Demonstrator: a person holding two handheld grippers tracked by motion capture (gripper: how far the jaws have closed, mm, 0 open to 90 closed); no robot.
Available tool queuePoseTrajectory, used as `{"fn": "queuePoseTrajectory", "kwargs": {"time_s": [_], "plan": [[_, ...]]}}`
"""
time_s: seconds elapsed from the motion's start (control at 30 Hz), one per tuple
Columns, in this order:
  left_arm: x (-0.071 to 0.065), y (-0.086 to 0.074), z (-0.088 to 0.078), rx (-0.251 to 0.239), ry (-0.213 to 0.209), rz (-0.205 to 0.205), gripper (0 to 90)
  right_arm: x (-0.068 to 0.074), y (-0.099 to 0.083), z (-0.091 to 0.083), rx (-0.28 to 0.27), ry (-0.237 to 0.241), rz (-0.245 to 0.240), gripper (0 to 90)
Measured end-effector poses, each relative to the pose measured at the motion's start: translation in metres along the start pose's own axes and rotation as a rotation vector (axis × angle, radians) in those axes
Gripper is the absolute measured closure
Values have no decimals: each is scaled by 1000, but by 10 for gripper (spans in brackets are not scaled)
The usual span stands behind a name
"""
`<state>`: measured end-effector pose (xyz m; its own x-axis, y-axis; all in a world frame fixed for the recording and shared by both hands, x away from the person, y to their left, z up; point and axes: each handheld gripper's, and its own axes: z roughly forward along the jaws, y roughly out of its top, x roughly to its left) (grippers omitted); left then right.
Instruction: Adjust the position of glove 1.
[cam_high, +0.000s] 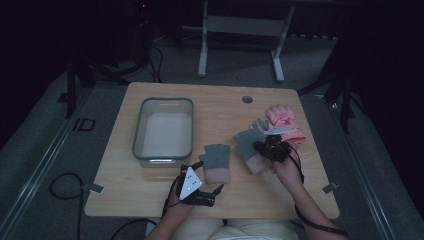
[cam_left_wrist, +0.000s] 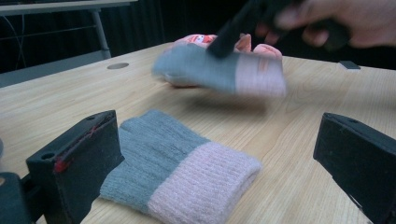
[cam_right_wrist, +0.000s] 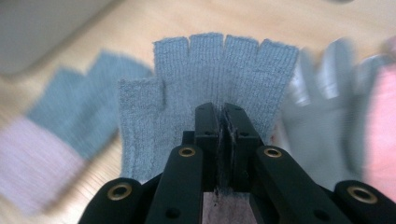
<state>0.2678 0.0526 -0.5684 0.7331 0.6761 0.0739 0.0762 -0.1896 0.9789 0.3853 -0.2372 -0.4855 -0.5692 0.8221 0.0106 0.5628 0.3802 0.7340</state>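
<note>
The right hand-held gripper (cam_high: 267, 148) has its jaws clamped tight on a grey fingerless glove (cam_high: 248, 143) with a pink cuff; in the right gripper view the knit (cam_right_wrist: 205, 79) is pinched between the two black jaws, with the finger stubs fanning out beyond them. In the left gripper view that glove (cam_left_wrist: 219, 70) hangs blurred above the bench (cam_left_wrist: 303, 116), lifted clear of the wood, with the person's right hand (cam_left_wrist: 355, 23) over it. Its match, a second grey and pink glove (cam_high: 217, 162), lies flat on the bench just in front of the left hand-held gripper (cam_high: 212, 192). That gripper's jaws stand wide apart, with nothing gripped; the flat glove (cam_left_wrist: 177, 168) lies between them, and I cannot tell whether it touches the left one. Behind the lifted glove lies a pink glove (cam_high: 285, 120), with another grey glove (cam_high: 261, 125) partly under the gripper. A grey tub (cam_high: 162, 127) stands on the left part of the bench, well apart from the gloves
</note>
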Motion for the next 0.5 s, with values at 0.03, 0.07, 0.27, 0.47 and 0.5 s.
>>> {"fn": "queuePoseTrajectory", "kwargs": {"time_s": [0.03, 0.07, 0.27, 0.47, 0.5], "plan": [[0, 0, 0, -1, 1, 1, 2, 5, 2, -18, -46, -20, 61, 851], [0, 0, 0, 0, 1, 4, 2, 8, 1, -23, -53, -27, 86, 851], [-1, 0, 0, 0, -4, 8, 2, 20, -15, -30, -70, -24, 226, 850], [-1, 0, 1, -2, -6, 11, 2, 30, -43, -19, -45, -46, 308, 850], [-1, 0, 1, -3, -6, 11, 2, 31, -48, -15, -38, -55, 318, 850]]}}
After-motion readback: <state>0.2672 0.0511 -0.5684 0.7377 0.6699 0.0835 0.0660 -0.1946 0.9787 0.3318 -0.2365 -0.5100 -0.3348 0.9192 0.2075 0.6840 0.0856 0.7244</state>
